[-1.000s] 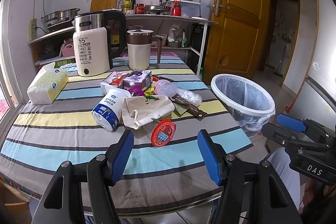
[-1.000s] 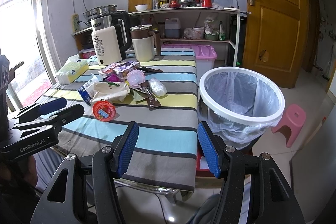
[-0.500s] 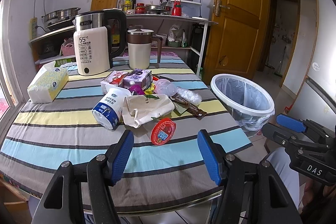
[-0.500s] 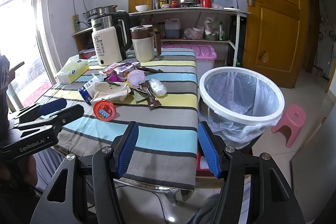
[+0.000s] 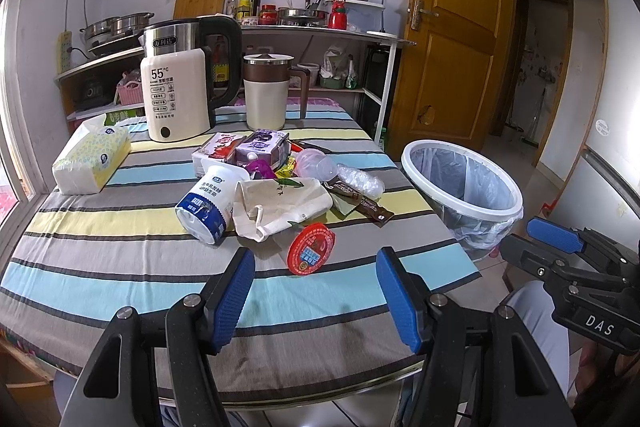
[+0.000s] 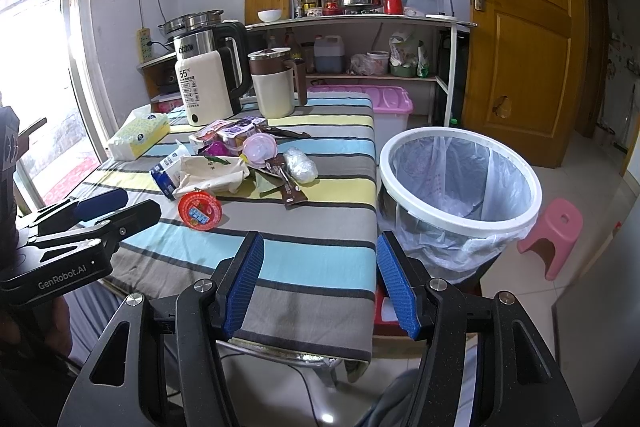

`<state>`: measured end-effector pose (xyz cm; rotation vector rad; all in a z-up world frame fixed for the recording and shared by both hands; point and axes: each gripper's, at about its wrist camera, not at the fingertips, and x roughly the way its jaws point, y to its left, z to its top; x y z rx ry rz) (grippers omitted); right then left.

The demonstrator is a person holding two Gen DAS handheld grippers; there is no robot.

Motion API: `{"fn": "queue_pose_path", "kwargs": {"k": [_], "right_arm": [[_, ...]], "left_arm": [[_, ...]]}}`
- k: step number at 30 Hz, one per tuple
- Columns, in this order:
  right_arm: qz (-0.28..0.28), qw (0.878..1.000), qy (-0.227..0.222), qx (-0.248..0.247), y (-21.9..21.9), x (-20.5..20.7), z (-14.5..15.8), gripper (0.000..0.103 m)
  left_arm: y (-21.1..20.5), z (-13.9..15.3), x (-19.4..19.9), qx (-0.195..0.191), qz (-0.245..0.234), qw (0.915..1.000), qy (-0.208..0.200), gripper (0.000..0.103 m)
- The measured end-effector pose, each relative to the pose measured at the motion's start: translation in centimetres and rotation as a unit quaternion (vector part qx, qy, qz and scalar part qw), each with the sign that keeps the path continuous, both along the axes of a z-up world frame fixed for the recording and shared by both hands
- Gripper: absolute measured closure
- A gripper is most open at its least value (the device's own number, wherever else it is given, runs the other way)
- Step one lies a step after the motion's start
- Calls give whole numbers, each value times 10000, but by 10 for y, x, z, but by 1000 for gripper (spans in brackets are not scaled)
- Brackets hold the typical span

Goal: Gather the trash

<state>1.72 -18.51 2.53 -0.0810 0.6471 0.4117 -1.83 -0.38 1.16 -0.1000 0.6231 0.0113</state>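
A pile of trash lies on the striped table: a red round lid, a blue-white yogurt cup on its side, a crumpled beige bag, a brown wrapper, a clear plastic cup, purple and red cartons. A white-rimmed bin with a clear liner stands right of the table. My left gripper is open and empty, just short of the red lid. My right gripper is open and empty over the table's near right corner, beside the bin. The red lid also shows in the right wrist view.
A white kettle, a beige jug and a tissue pack stand at the back of the table. Shelves with kitchenware run along the wall. A pink stool stands right of the bin. A wooden door is beyond.
Both grippers have drifted slightly; the views shift a little and the scene appears marginally closer. Nothing was taken hold of.
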Motion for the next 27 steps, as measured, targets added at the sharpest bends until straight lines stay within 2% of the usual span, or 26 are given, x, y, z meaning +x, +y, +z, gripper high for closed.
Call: {"fn": "queue_pose_path", "kwargs": {"k": [19, 24, 27], "right_arm": [[-3, 10000, -18, 28, 0, -1, 2, 44], [28, 10000, 26, 22, 1, 2, -1, 44], [70, 9999, 83, 0, 4, 7, -4, 44]], "left_arm": [[-2, -1, -2, -78, -55, 10000, 23, 40], [2, -6, 4, -190, -65, 9997, 167, 40], [7, -12, 11, -389, -110, 9988, 288, 40]]}}
